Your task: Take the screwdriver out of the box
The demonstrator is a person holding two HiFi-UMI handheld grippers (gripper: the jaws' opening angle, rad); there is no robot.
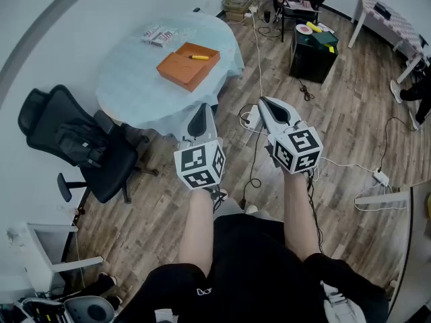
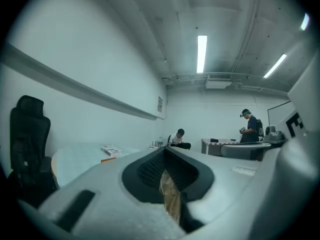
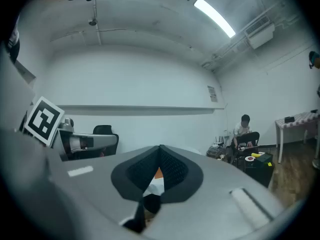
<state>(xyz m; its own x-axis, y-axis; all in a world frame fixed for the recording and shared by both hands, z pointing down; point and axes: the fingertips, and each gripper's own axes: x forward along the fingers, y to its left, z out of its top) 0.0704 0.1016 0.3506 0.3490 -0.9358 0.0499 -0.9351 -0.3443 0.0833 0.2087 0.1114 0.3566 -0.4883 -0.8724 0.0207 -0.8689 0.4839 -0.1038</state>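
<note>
Yellow screwdriver (image 1: 198,57) in box (image 1: 180,70) — well beyond left claw (image 1: 201,112), right claw (image 1: 268,106)

Head view downward; gripper views level

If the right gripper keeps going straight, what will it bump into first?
Probably the flat orange box on the round pale-blue-clothed table; orange shows just past the tips of the shut right gripper. Height is hard to judge.
</note>
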